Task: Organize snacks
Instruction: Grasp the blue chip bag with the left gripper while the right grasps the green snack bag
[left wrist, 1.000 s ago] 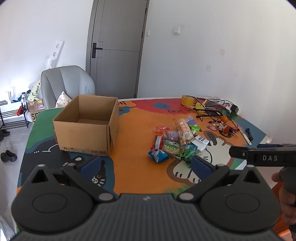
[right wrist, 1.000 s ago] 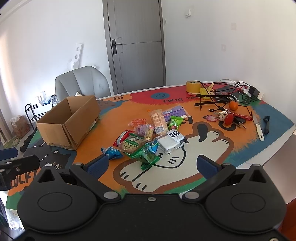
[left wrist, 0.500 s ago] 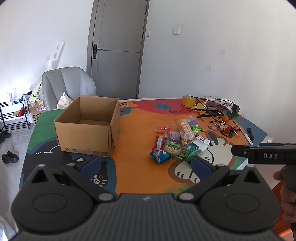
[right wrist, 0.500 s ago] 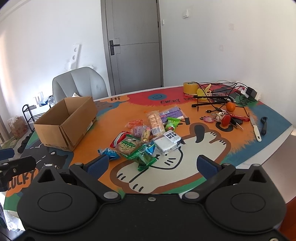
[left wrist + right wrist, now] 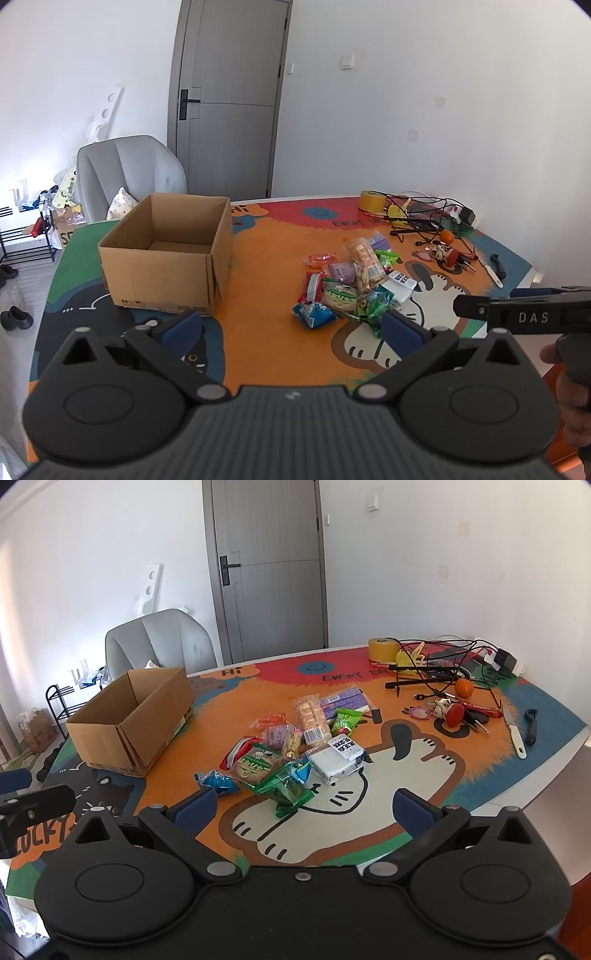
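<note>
Snack packets [image 5: 284, 749] are light, crinkly, slippery: pinch a sealed edge. Both tongs [image 5: 291, 326] [image 5: 304, 810] spread, empty.

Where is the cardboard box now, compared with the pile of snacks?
The cardboard box stands open on the left side of the table in both views, apart from the pile of snacks, which lies to its right near the middle.
</note>
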Demonstrator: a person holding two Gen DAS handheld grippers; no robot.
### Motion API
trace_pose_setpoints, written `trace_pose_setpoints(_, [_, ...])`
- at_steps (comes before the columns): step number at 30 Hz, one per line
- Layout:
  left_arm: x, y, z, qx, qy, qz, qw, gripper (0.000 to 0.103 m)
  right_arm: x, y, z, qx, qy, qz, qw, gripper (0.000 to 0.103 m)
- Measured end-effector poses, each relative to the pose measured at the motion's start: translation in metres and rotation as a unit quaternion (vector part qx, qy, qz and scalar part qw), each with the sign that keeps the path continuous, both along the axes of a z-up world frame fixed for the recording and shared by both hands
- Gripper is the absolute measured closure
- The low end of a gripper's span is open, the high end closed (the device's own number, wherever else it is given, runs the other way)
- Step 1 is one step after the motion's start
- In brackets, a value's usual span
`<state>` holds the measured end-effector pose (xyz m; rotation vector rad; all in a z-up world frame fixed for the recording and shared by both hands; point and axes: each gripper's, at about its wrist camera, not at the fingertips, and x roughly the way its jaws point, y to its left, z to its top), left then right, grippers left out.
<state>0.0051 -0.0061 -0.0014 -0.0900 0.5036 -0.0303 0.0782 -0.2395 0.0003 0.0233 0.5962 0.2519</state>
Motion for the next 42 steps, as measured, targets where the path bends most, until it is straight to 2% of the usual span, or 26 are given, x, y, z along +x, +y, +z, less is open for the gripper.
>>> trace_pose_setpoints(3, [0.009,-0.004,-0.004,0.007,0.003,-0.002,1.0000,0.000,0.005,0.000,-0.003,-0.004,0.001,0.002,1.000,0.000])
trace_pose_setpoints(16, [0.060,-0.012,-0.035,-0.004,0.030,-0.012,0.9995,0.000,0.039,-0.014,-0.035,0.020,-0.001,0.038,0.999,0.000])
trace_pose_setpoints(21, [0.077,-0.013,-0.049,-0.008,0.046,-0.016,0.9988,0.000,0.047,-0.014,-0.046,0.015,-0.010,0.047,0.999,0.001])
trace_pose_setpoints(32, [0.108,-0.015,-0.072,-0.015,0.045,-0.032,0.9984,0.002,0.071,-0.012,-0.071,0.029,0.013,0.063,0.998,0.021])
trace_pose_setpoints(39, [0.137,-0.012,-0.083,-0.039,0.052,-0.028,0.9975,0.024,0.086,-0.005,-0.081,0.051,0.032,0.084,0.995,0.034])
trace_pose_setpoints(42, [0.150,-0.011,-0.089,-0.047,0.060,-0.027,0.9967,0.025,0.093,0.003,-0.084,0.049,0.035,0.093,0.994,0.039])
